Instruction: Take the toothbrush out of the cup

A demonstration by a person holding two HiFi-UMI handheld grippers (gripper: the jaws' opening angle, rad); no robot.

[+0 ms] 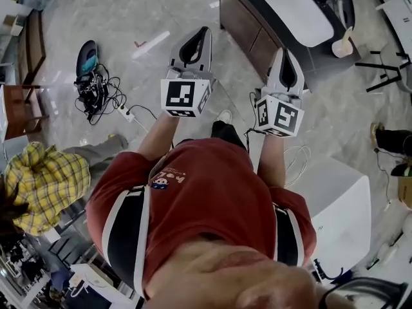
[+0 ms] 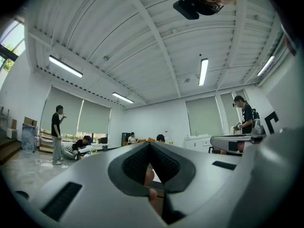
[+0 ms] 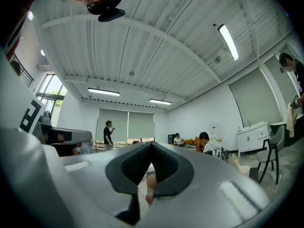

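A cream cup (image 1: 340, 47) with a toothbrush (image 1: 347, 35) leaning in it stands on the dark counter (image 1: 257, 34) at the upper right, beside a white basin (image 1: 293, 8). In the right gripper view the cup (image 3: 240, 169) shows small at the lower right. My left gripper (image 1: 196, 34) is held over the floor, left of the counter, shut and holding nothing. My right gripper (image 1: 284, 55) is nearer the counter's edge, short of the cup, also shut and holding nothing. Both gripper views look level across the room, with the left gripper's (image 2: 149, 144) and the right gripper's (image 3: 151, 144) jaws pressed together.
A black device with tangled cables (image 1: 93, 85) lies on the floor at left. A white box (image 1: 338, 205) stands at lower right, a black chair (image 1: 386, 69) next to the counter. A person in a yellow plaid shirt (image 1: 45, 179) is at the left edge; several people are farther off.
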